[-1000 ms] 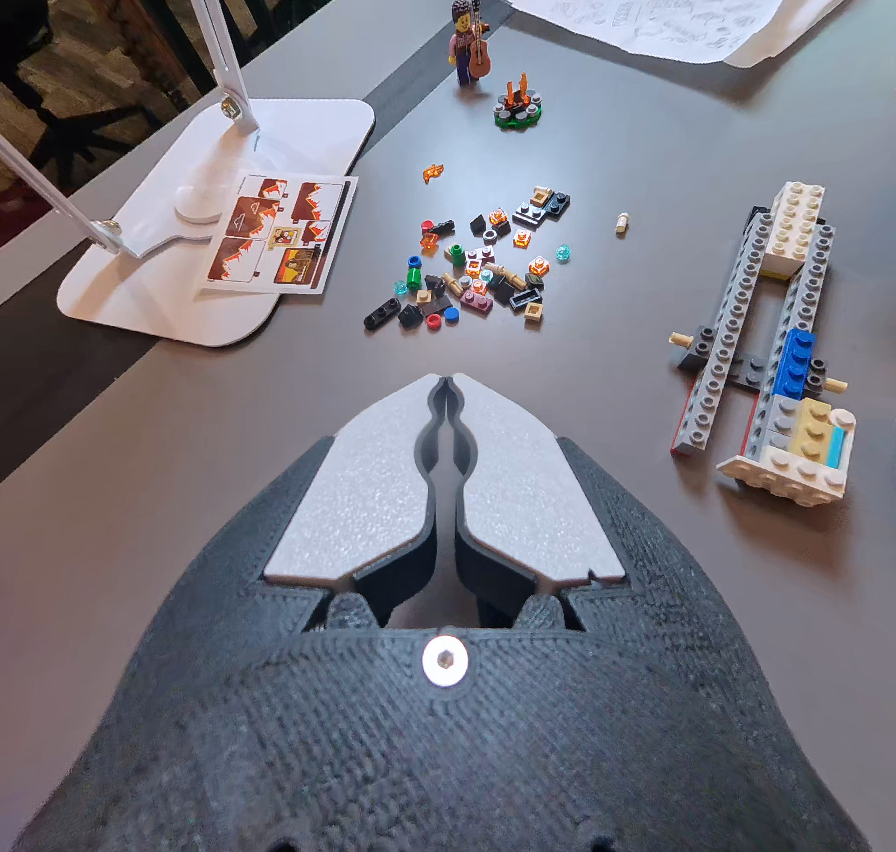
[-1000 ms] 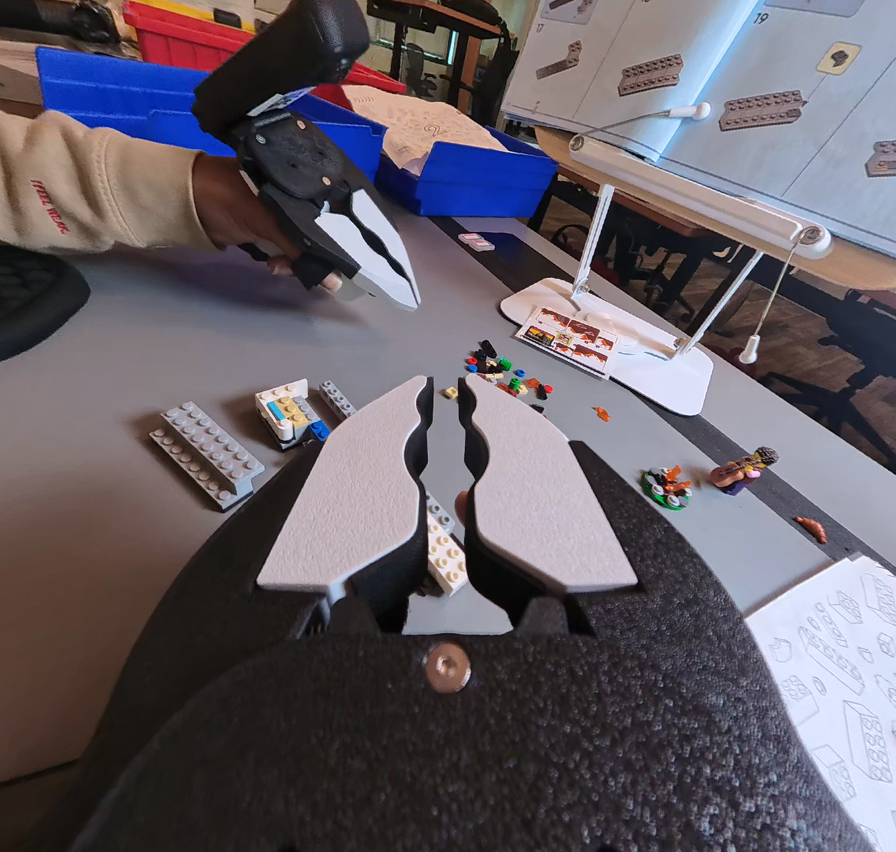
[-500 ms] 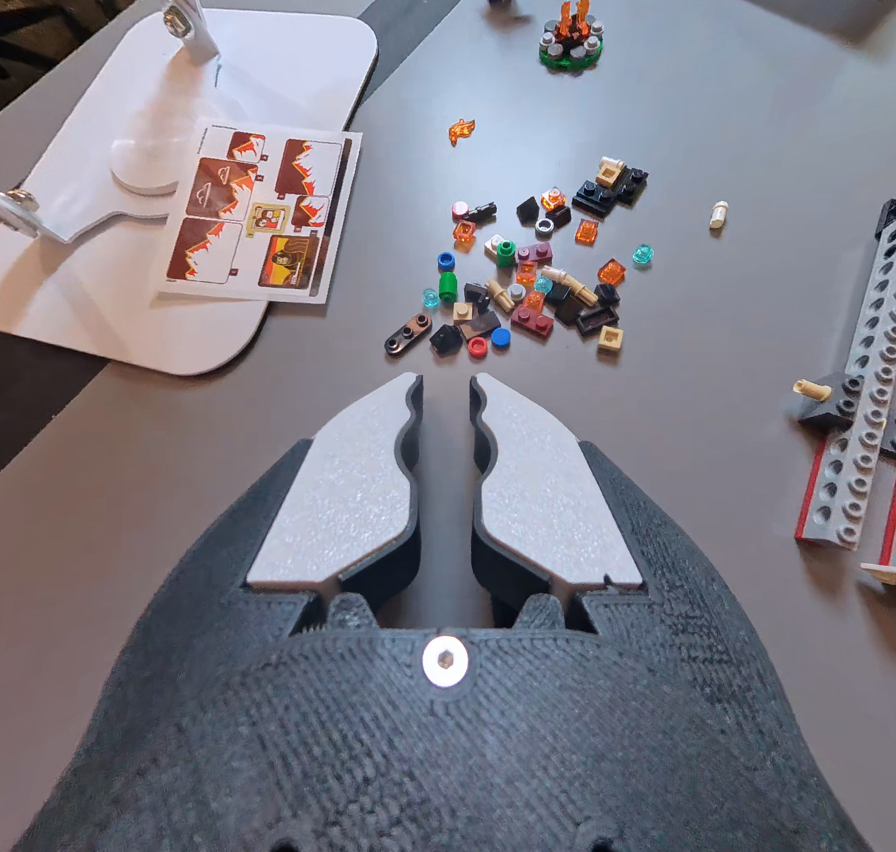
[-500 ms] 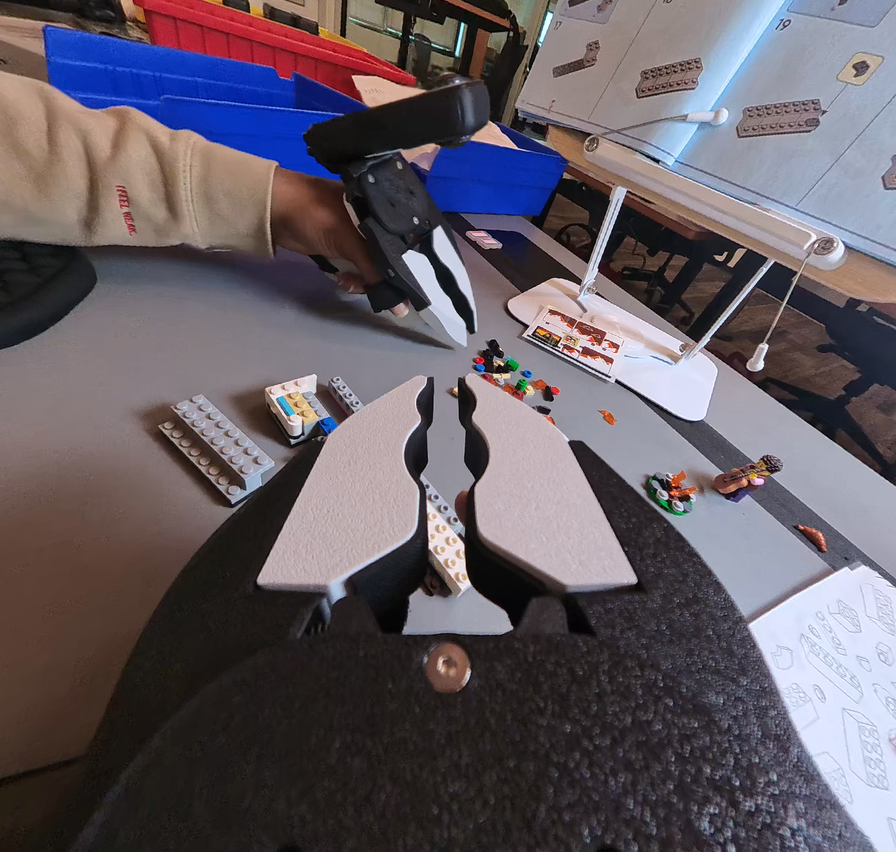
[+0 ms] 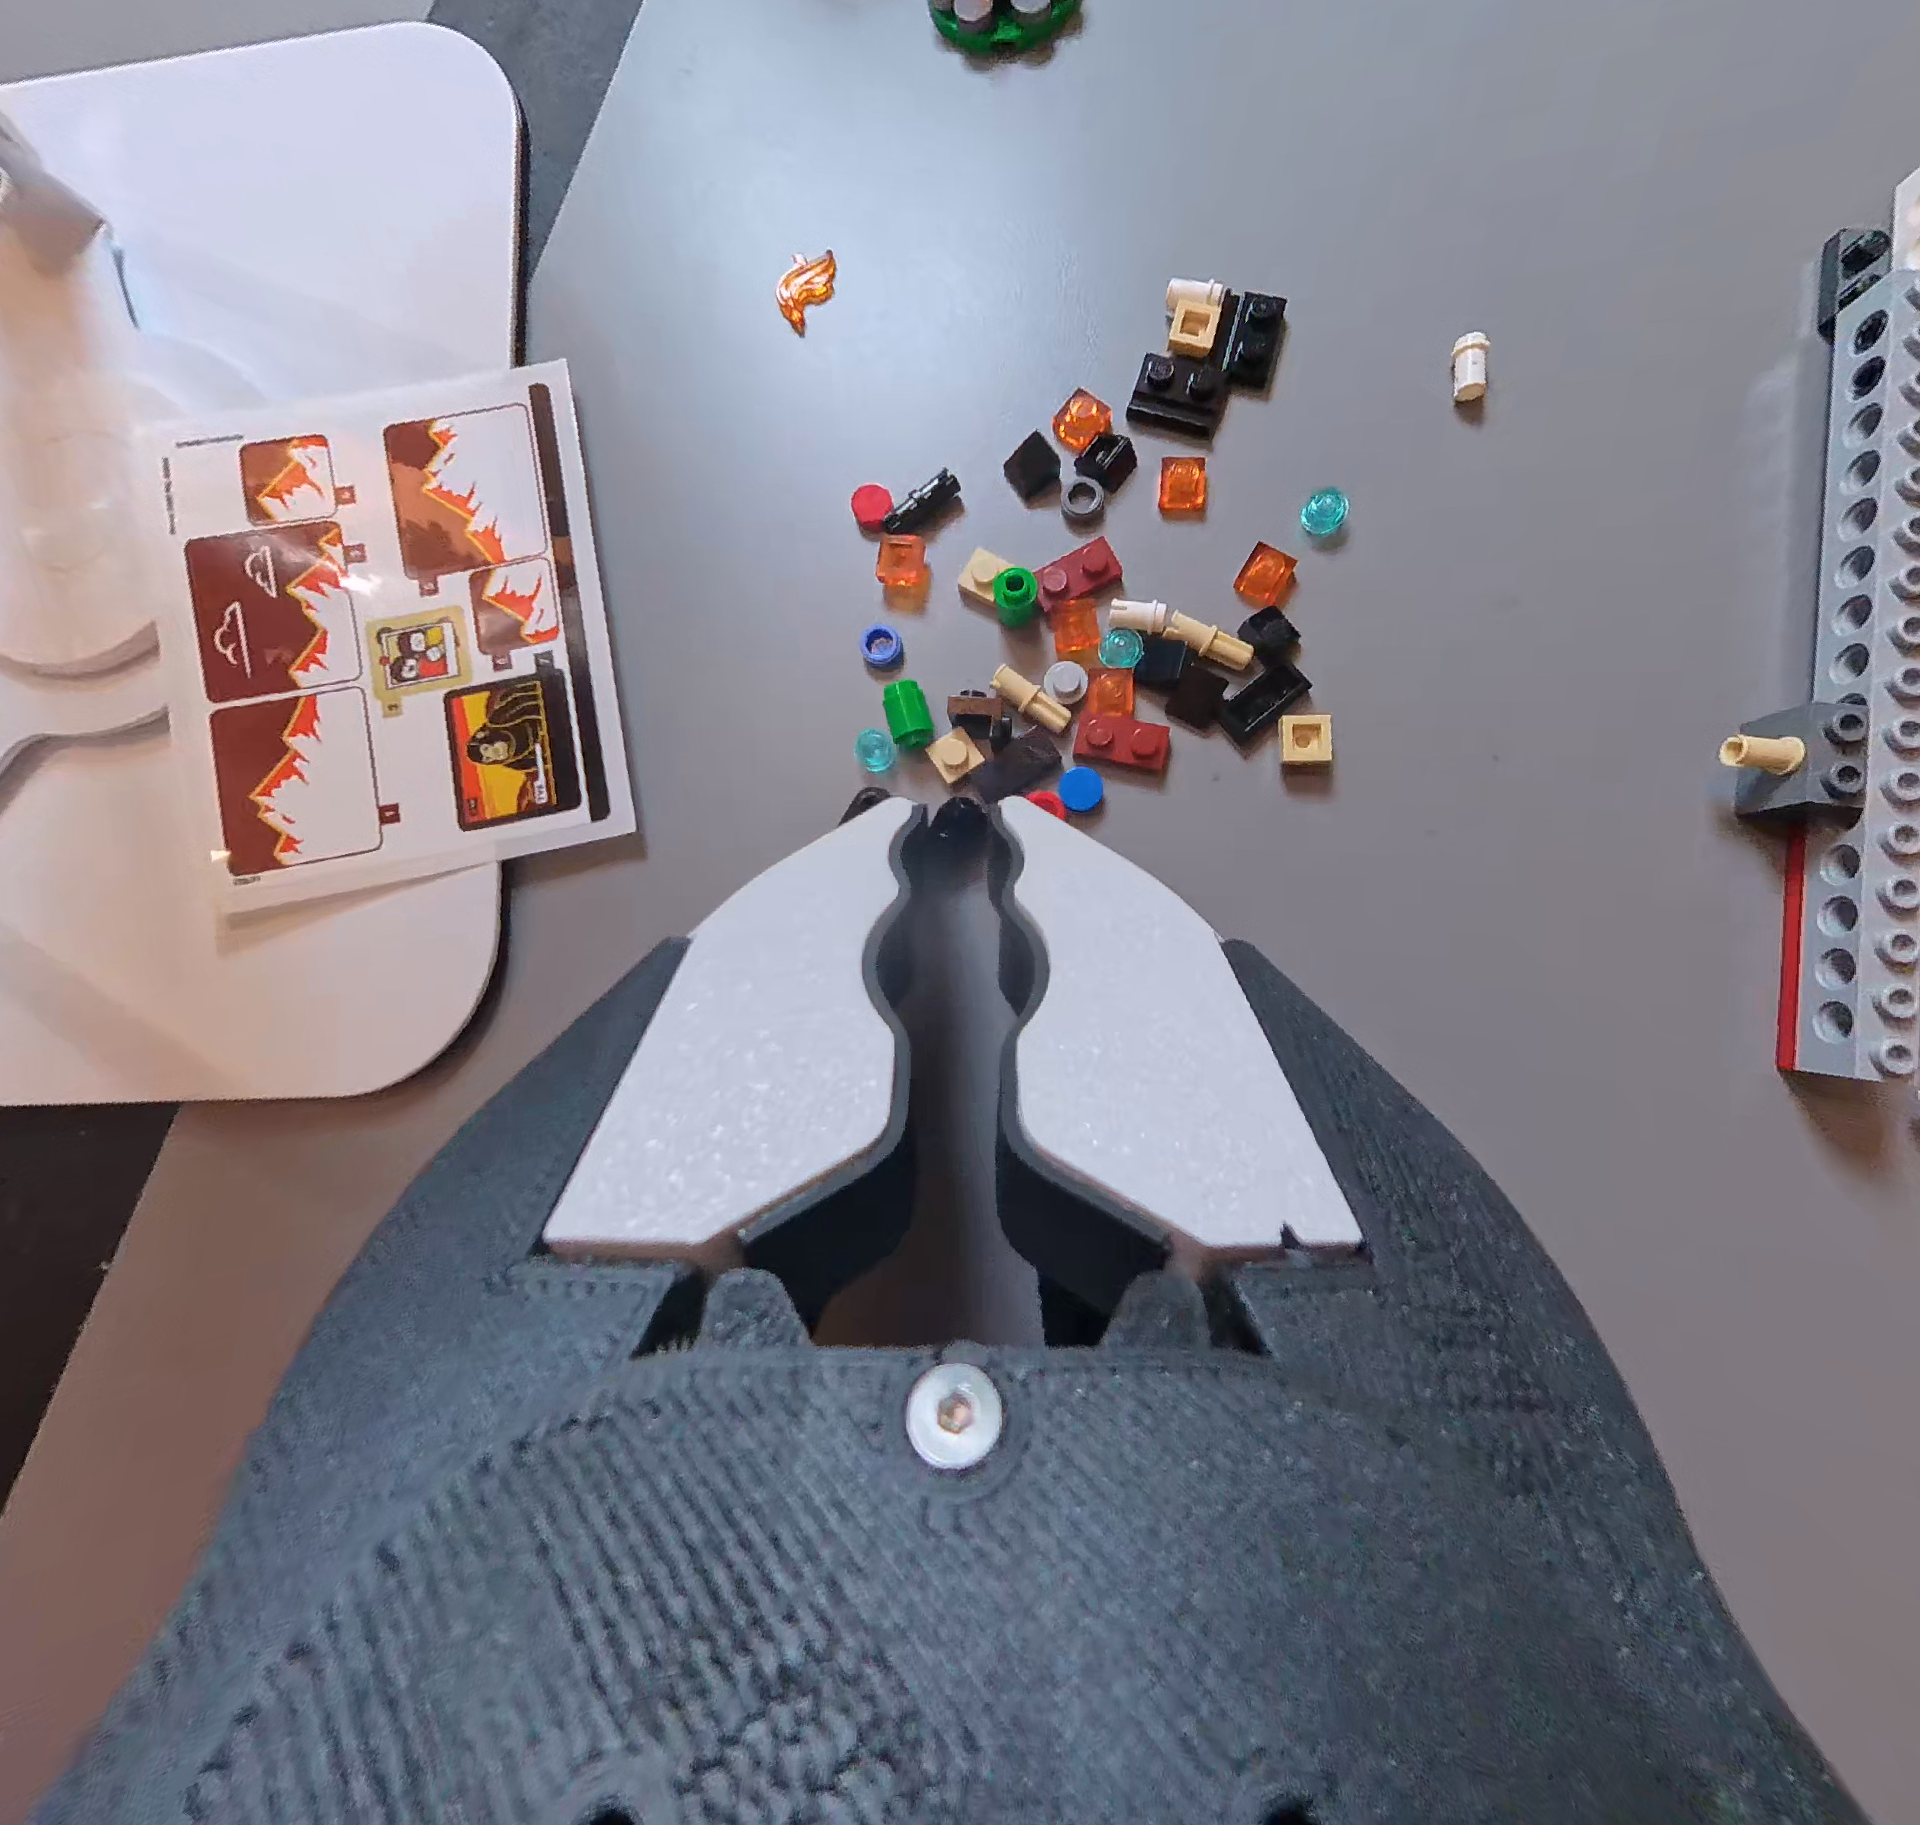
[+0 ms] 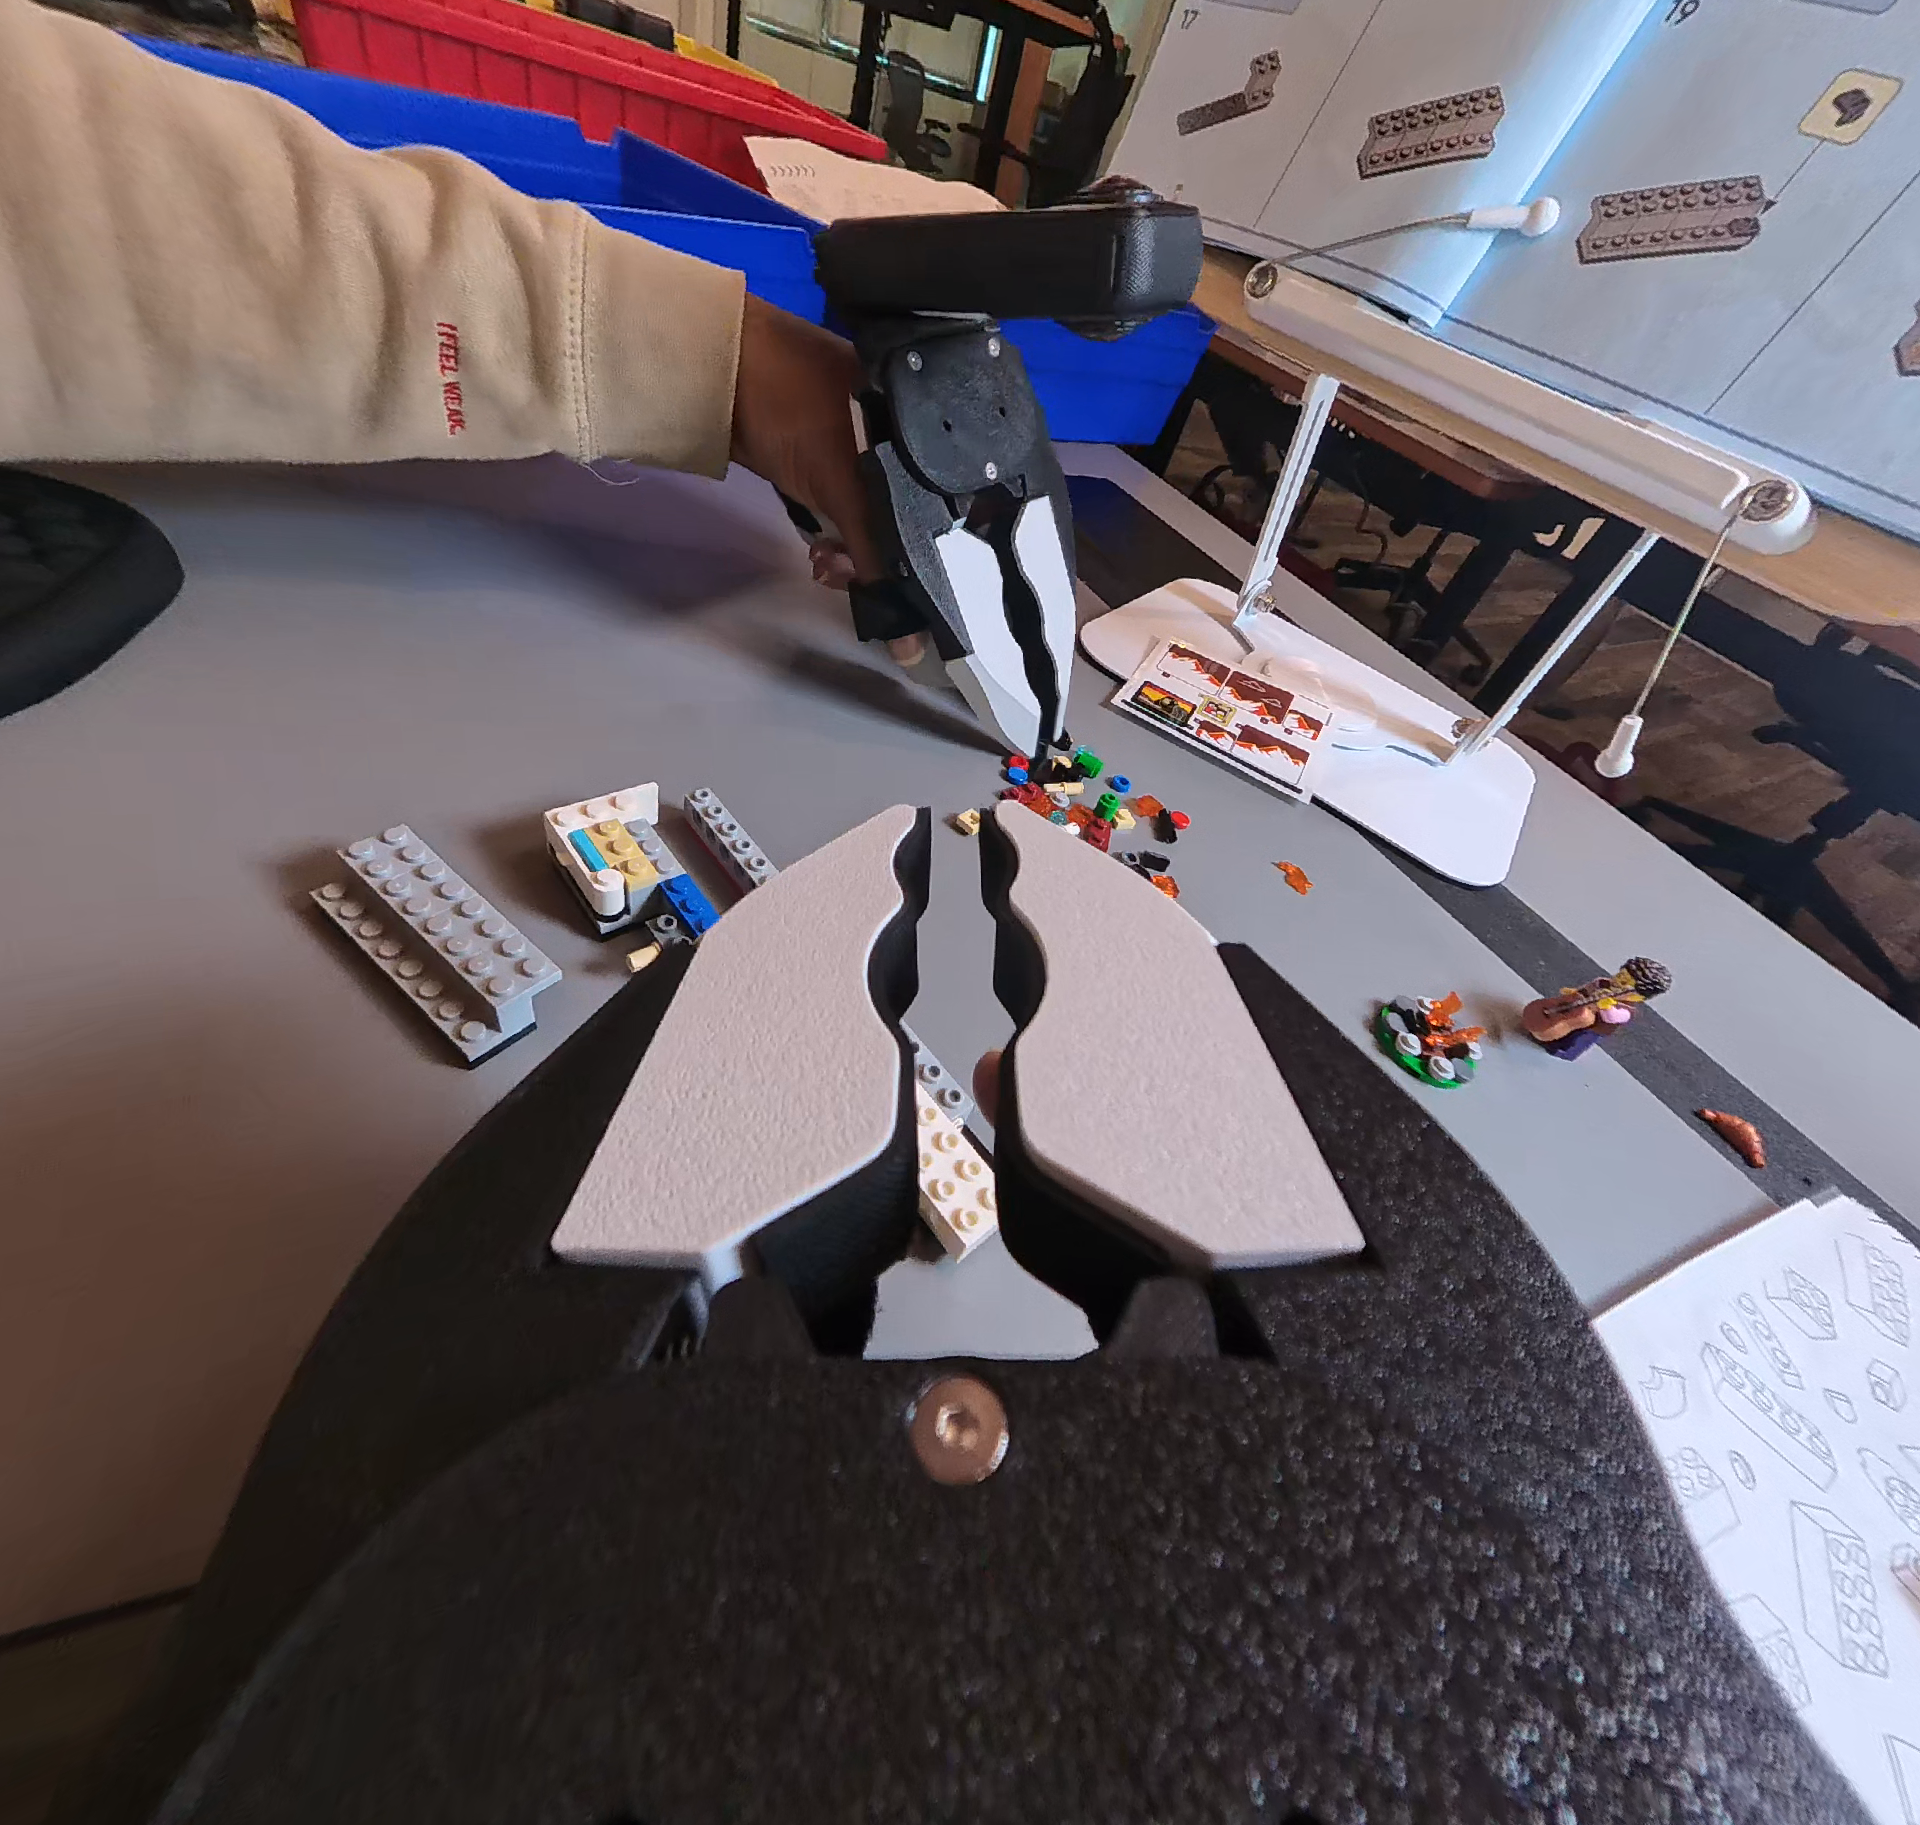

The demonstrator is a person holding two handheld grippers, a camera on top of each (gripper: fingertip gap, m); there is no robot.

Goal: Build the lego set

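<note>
A pile of small loose lego pieces (image 5: 1081, 622) lies on the grey table (image 5: 1455, 944). My left gripper (image 5: 958, 819) is down at the near edge of the pile, its fingertips shut on a small black piece (image 5: 956, 828). The right wrist view shows it (image 6: 1044, 736) tip-down at the pile, held by a hand in a beige sleeve. My right gripper (image 6: 954, 819) hovers over the table with its tips apart and nothing between them. The long grey-beamed model (image 5: 1870, 632) lies on the table; its white brick (image 6: 951, 1183) shows under my right fingers.
A sticker sheet (image 5: 384, 622) lies on a white lamp base (image 5: 260, 217) left of the pile. A campfire build (image 6: 1429, 1037) and a minifigure with a guitar (image 6: 1590, 1006) stand to the right. A grey studded plate (image 6: 436, 934) lies at the left, instruction paper (image 6: 1787, 1412) at the right, blue bins (image 6: 675, 186) behind. The left gripper's tips are roughly 20 centimetres from the right gripper's. The grey studded plate (image 6: 436, 934) lies around 12 centimetres away from my right fingertips.
My left gripper moved forward and down to the pile, opened, then closed on the small black piece at its near edge. My right gripper has hardly moved.
</note>
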